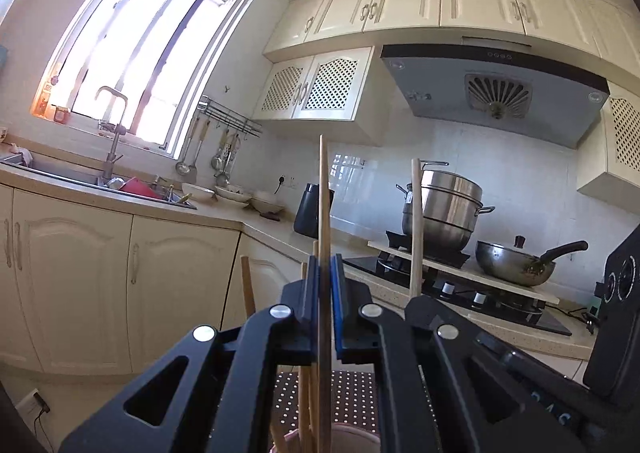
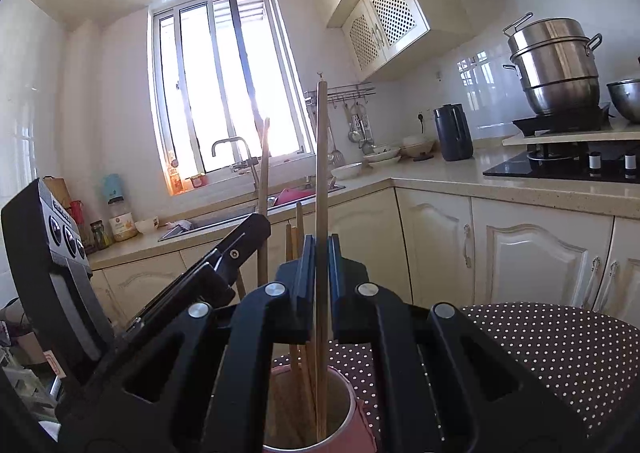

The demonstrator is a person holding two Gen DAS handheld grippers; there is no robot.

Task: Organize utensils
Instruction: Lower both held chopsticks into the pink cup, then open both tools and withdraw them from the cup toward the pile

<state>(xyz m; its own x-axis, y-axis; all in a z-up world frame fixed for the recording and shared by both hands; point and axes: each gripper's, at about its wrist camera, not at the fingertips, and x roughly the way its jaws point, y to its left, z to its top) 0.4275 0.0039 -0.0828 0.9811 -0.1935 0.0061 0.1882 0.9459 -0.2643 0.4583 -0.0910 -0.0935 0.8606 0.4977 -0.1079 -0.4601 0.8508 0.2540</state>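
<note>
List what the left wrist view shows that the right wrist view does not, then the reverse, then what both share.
Only the left wrist view: the whole grey range hood and the steel wok's black handle.

Only the right wrist view: the yellow-filled jar with a white lid on the counter and the pink holder's open inside.

Both: each hand-held gripper (left, right) shut on an upright wooden chopstick (left's, right's), plus the stacked steel steamer pot.
</note>
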